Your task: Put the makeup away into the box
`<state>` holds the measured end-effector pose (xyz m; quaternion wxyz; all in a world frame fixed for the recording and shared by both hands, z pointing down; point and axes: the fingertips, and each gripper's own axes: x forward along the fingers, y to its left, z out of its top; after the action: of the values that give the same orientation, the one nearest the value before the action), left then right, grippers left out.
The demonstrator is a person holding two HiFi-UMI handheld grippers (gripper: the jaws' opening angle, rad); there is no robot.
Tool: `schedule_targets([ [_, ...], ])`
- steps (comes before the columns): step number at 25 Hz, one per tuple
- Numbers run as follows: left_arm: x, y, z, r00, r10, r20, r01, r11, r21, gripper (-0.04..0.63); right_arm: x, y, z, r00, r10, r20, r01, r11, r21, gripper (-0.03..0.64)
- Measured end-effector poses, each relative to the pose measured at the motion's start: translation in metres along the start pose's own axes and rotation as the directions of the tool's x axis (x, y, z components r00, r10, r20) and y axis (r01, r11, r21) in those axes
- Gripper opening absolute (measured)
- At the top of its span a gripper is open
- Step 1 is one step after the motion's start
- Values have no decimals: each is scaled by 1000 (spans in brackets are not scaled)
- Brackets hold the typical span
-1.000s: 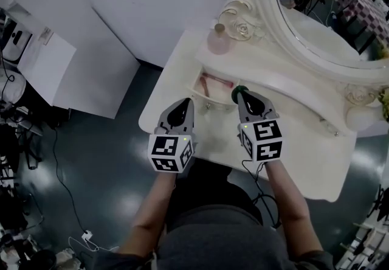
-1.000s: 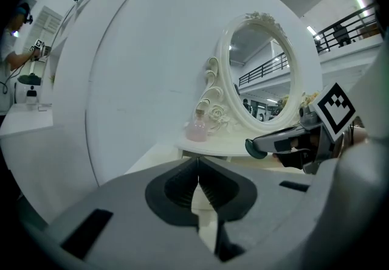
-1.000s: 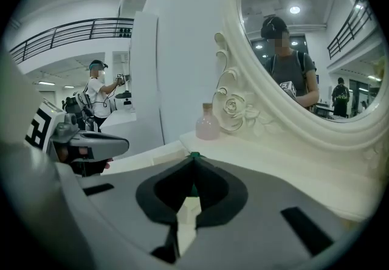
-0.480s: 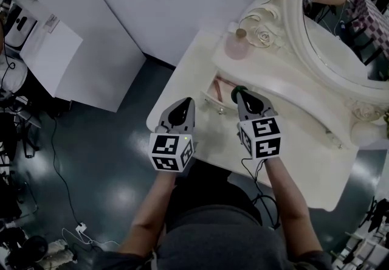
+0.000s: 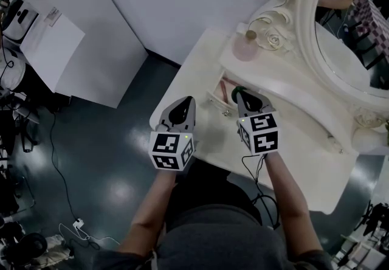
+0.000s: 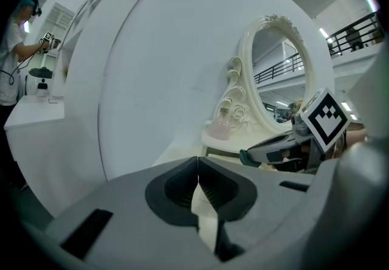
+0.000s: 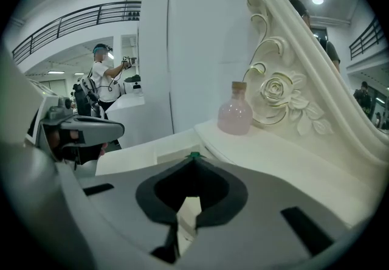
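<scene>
At the vanity top's point(image 5: 304, 141) left end, left gripper point(image 5: 186, 104) hangs shut, nothing in it. Just right, the box point(image 5: 214, 97) lies open; right gripper point(image 5: 241, 93), clamped on a small green item point(image 5: 240, 89), has drawn nearer the box's right rim over the last second, so the drop looks close. Jaws cover most of the item, so its kind is unclear, as is the pink piece in the box.

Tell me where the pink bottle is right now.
Head view, upper right of centre: the pink bottle stands on the vanity shelf, just left of the carved rose on the mirror frame, beyond the right gripper.
</scene>
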<state>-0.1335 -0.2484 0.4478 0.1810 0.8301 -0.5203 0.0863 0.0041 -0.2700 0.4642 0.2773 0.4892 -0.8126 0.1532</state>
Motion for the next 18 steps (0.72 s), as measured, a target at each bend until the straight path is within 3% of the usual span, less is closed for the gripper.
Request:
schedule_targets([
  [18, -4, 7, -4, 1000, -1, -3, 1, 1000, -11, 6, 11, 0, -12, 996, -38, -79, 36, 999, -31, 6],
])
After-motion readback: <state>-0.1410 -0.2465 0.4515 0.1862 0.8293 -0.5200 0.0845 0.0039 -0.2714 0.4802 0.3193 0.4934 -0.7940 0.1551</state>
